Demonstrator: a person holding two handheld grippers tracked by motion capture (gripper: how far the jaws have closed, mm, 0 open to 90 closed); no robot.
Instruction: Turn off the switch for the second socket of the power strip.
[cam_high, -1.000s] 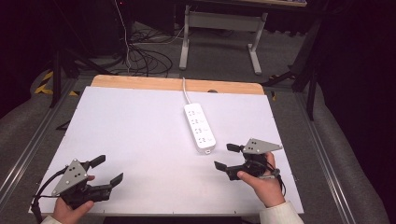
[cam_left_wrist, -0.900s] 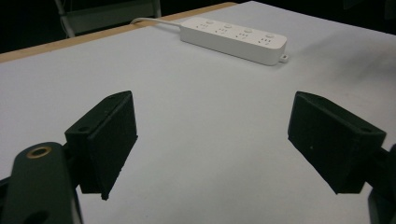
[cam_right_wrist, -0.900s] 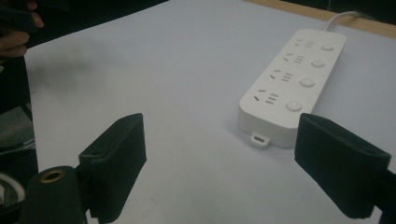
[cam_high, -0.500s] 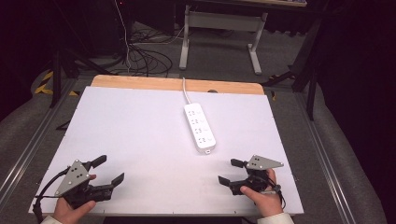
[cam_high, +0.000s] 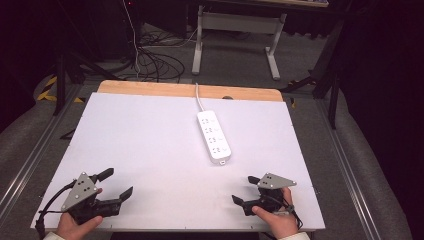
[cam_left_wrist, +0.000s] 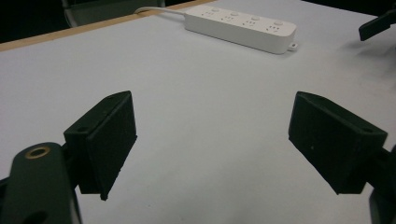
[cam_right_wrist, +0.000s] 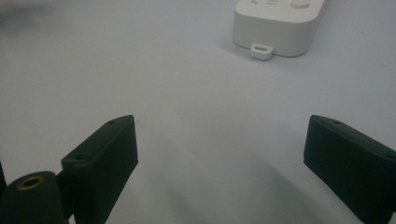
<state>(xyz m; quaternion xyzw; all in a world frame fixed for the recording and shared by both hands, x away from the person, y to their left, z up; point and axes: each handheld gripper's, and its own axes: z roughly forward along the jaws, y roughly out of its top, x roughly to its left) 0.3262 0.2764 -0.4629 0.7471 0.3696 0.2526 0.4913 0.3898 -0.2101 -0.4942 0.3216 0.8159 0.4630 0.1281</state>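
A white power strip (cam_high: 214, 136) lies on the white table (cam_high: 150, 145), right of centre, its cord running off the far edge. It also appears in the left gripper view, power strip (cam_left_wrist: 240, 28), and in the right gripper view, power strip (cam_right_wrist: 280, 23). My left gripper (cam_high: 116, 183) rests near the front left corner, open and empty, jaws pointing right. My right gripper (cam_high: 246, 189) sits near the front right, open and empty, jaws pointing left, a short way in front of the strip's near end. Both pairs of jaws (cam_left_wrist: 215, 140) (cam_right_wrist: 224, 163) stand wide apart over bare table.
A wooden strip (cam_high: 190, 91) edges the table's far side. Metal rails (cam_high: 30, 160) run along both sides. Beyond the table are floor cables (cam_high: 145, 60) and a grey desk frame (cam_high: 235, 35). The other gripper's jaw tip (cam_left_wrist: 378, 25) shows at the left gripper view's top right.
My right gripper has drawn back toward the front edge, away from the power strip. The left gripper has barely moved.
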